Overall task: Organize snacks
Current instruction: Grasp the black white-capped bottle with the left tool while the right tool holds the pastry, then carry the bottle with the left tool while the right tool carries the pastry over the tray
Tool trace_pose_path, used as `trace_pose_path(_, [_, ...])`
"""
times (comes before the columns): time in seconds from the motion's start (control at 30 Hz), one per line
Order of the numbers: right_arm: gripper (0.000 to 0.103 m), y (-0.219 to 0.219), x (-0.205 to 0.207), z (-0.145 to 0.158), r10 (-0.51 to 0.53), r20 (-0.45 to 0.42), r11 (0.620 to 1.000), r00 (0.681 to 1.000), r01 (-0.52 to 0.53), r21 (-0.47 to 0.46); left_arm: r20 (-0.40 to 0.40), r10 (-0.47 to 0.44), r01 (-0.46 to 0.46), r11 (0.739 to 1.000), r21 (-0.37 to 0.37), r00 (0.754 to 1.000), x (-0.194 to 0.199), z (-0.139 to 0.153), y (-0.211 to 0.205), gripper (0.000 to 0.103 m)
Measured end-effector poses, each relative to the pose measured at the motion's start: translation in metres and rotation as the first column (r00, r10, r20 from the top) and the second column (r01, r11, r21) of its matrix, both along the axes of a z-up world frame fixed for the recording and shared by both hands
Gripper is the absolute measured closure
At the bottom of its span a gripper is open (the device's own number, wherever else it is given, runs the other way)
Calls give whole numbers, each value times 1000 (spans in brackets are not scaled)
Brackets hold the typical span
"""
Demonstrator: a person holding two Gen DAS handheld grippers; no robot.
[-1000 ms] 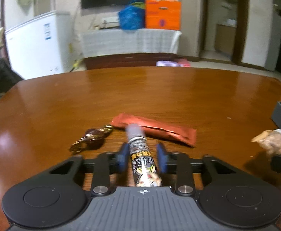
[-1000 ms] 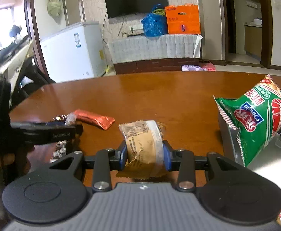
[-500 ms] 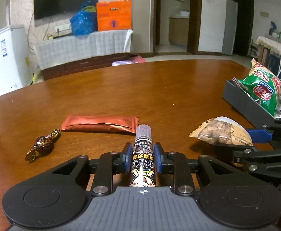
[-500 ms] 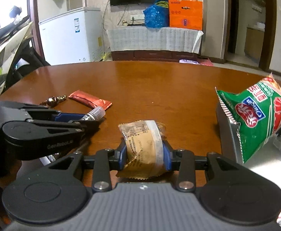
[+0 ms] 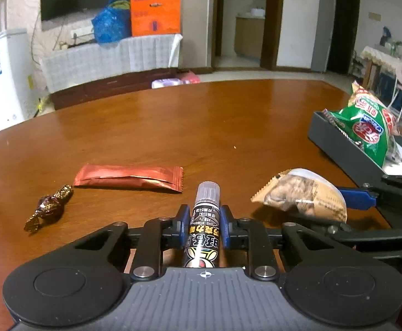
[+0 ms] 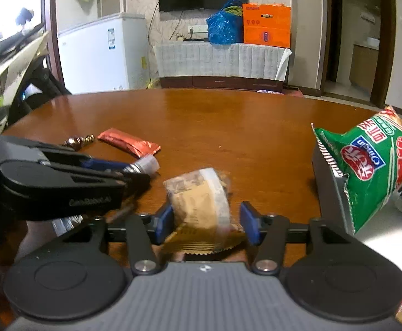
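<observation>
My left gripper is shut on a black snack tube with a clear cap, held just above the brown table; the tube's cap also shows in the right wrist view. My right gripper has its jaws spread, and the tan wrapped pastry sits loose and blurred between them, touching the left pad only. The pastry shows in the left wrist view to the right of the tube. A dark tray at the right holds a green chip bag.
A red foil bar and a gold-and-brown wrapped candy lie on the table to the left. The tray wall stands close to my right gripper, with the chip bag leaning over it. The table's far edge curves behind.
My right gripper has opened and the pastry has come loose between the pads. My left gripper, still holding the tube, has swung right toward the tray.
</observation>
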State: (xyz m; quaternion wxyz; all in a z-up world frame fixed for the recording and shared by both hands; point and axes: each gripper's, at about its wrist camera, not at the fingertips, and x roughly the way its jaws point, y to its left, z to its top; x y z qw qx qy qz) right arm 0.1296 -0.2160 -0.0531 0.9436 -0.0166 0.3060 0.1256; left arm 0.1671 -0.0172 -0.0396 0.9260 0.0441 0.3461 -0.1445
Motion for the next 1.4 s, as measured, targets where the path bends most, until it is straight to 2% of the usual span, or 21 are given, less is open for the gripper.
trace_pose_path(0.1, [63,1,-5,2,-5,27,1000,1000,5,-12,-35,5,-7,998,-63,999,-1,10,7,80])
trace_pose_path(0.27, [64,0,-17,9,-18,73,1000,997,17,2,23,32,-32,999,-9,999,-13,26,6,80])
trace_pose_path(0.33, [64,-1,-28,12,-17,108,1000,994,18,-2,18,36,-36,999,-11,999,-17,34,5,80])
trace_pose_path(0.47, [64,-2,-51,22,-16,161,1000,987,17,-2,91,29,-29,1000,-8,995,-27,50,-1,80])
trace_pose_path(0.53, [64,-4,-63,28,-17,182,1000,983,17,2,97,29,-28,1000,-7,995,-28,54,-4,80])
trace_pose_path(0.7, [64,-17,-91,50,-43,236,999,971,39,20,75,63,-58,997,-58,995,-36,69,-17,80])
trace_pose_path(0.77, [64,-28,-103,60,-67,247,997,967,58,40,82,52,-44,995,-93,995,-41,76,-24,80])
trace_pose_path(0.9, [64,-54,-129,77,-122,285,992,951,104,78,125,16,-3,995,-101,992,-53,84,-44,80])
trace_pose_path(0.97, [64,-63,-138,84,-141,305,989,942,121,84,127,1,16,991,-130,992,-59,86,-50,80])
trace_pose_path(1.03, [64,-75,-145,89,-163,312,985,936,137,103,134,-12,32,988,-149,991,-64,88,-57,80])
trace_pose_path(1.13, [64,-92,-151,94,-198,312,978,929,164,130,163,-48,71,989,-133,985,-70,87,-71,80])
trace_pose_path(1.23, [64,-109,-155,96,-231,301,970,925,194,149,161,-87,110,984,-138,983,-70,82,-83,80])
trace_pose_path(1.4, [64,-146,-149,83,-302,215,947,929,266,180,148,-145,166,976,-143,978,-66,72,-110,80])
